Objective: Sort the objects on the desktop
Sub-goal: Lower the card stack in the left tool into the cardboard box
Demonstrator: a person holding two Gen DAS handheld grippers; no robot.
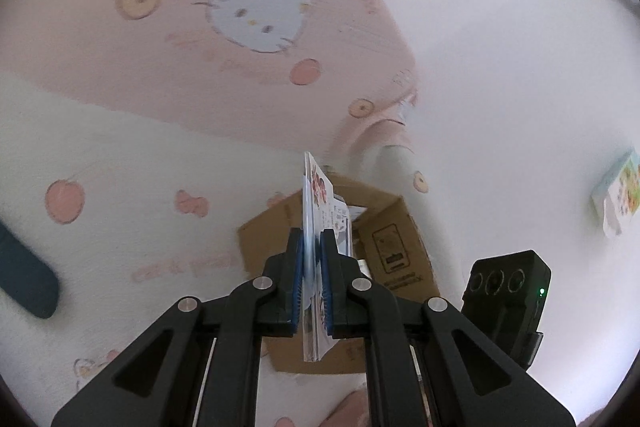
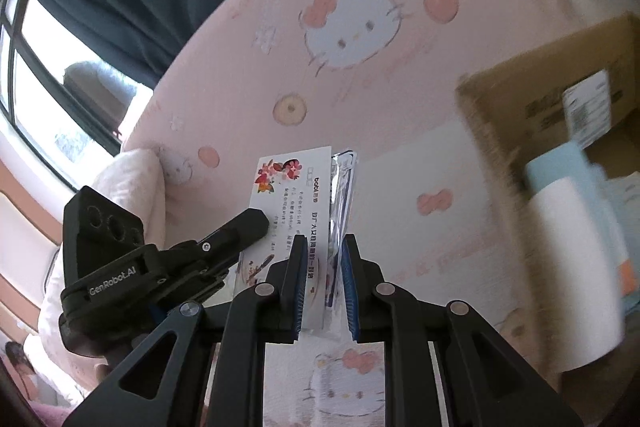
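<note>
Both tools clamped on one flat printed packet [image 2: 294, 195], left tool [image 1: 312, 259] and right tool [image 2: 320, 267] pinching separate edges, carried above the patterned bed [image 2: 360, 87]. Carrying step; next likely: lower into cardboard box [image 1: 400, 227], then release.

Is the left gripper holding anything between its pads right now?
Yes, the left gripper is clamped on a thin flat packet printed with flowers, standing edge-on between its blue pads above the cardboard box.

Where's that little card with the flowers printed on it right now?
The flowered card is held up off the pink cartoon-cat bedding, pinched by both the left gripper and the right gripper, with the open cardboard box just beyond it.
</note>
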